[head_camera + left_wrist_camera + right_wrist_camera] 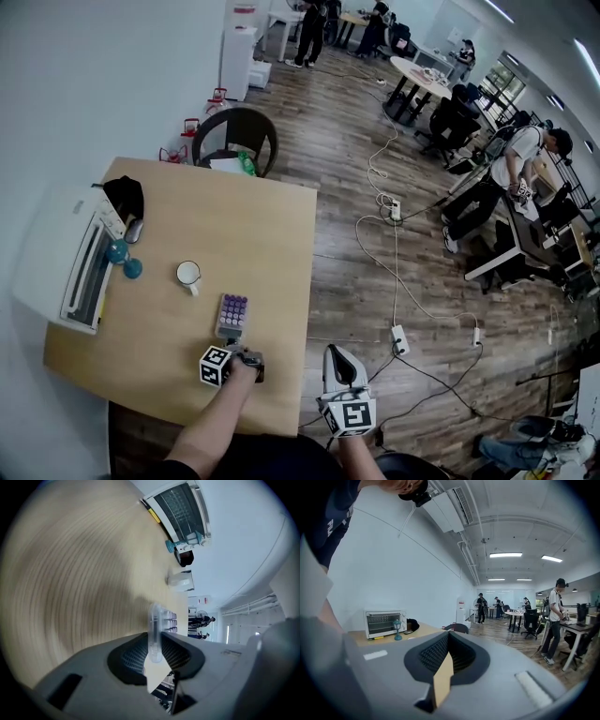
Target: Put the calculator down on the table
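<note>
The calculator, pale with purple keys, is low over the wooden table near its front right part. My left gripper is shut on its near edge. In the left gripper view the calculator stands edge-on between the left gripper's ribbed pads, with the table top close beneath it. I cannot tell whether it touches the wood. My right gripper hangs off the table's right edge over the floor. In its own view the right gripper has its pads together and nothing between them.
A white toaster oven stands at the table's left edge, with a teal lamp and a black object beside it. A white mug sits just beyond the calculator. A chair is behind the table. Cables cross the floor.
</note>
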A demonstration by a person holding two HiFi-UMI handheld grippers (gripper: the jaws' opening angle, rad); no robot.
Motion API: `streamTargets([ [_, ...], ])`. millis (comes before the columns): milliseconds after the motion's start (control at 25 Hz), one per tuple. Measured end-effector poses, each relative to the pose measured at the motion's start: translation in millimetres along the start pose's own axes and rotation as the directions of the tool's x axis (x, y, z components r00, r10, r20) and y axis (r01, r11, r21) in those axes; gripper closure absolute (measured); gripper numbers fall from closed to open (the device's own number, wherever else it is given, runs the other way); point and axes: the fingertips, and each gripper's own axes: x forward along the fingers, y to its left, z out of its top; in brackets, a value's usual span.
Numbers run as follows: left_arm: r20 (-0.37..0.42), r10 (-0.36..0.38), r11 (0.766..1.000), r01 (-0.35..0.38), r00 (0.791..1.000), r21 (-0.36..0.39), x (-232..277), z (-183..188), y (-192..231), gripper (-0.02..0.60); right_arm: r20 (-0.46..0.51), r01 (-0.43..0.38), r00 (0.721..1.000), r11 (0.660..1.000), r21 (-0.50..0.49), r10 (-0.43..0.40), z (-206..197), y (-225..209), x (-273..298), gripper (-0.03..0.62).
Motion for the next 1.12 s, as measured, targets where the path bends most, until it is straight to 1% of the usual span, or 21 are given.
streamTargets([
  [120,0.004,-0.006,1.000,0.006,1.000,0.025,10,6,4,0.494,-0.003,0.000,1.000,1.000,0.011,0.000,-6,3,5,0.582],
  [200,-0.002,-0.010,1.000,0.010,1.000,0.029,13,6,11,0.494,-0.010,0.005,1.000,1.000,0.014,-0.005,-12,3,5,0.582],
  [320,-0.010,-0.029,1.000,0.030,1.000,0.005,13,0,15,0.494,-0.024,0.013,1.000,1.000,0.009,-0.012,-15,-2,0,0.582],
  [480,-0.013,-0.056,0.998,0.055,0.998,-0.032,14,1,17,0.494,-0.032,0.014,0.999,1.000,0.014,-0.013,-16,-3,1,0.582],
  [640,-0.027,-0.079,0.997,0.079,0.996,-0.023,17,1,19,0.492,-0.029,0.007,1.000,1.000,0.015,-0.007,-16,-1,2,0.582],
  [760,-0.054,-0.122,0.992,0.120,0.991,-0.040,15,-1,19,0.464,-0.031,0.007,1.000,1.000,0.019,-0.006,-18,0,-1,0.582],
  [840,-0.067,-0.154,0.988,0.151,0.986,-0.043,12,-2,15,0.436,-0.031,0.006,0.999,1.000,0.021,-0.006,-19,0,-3,0.582],
  [960,-0.076,-0.180,0.983,0.176,0.981,-0.058,7,-4,8,0.386,-0.024,0.005,1.000,1.000,0.024,-0.004,-18,0,-2,0.582],
  [1120,-0.086,-0.174,0.984,0.169,0.981,-0.062,-8,-5,9,0.385,-0.021,0.000,1.000,0.999,0.041,0.001,-20,4,-1,0.582],
])
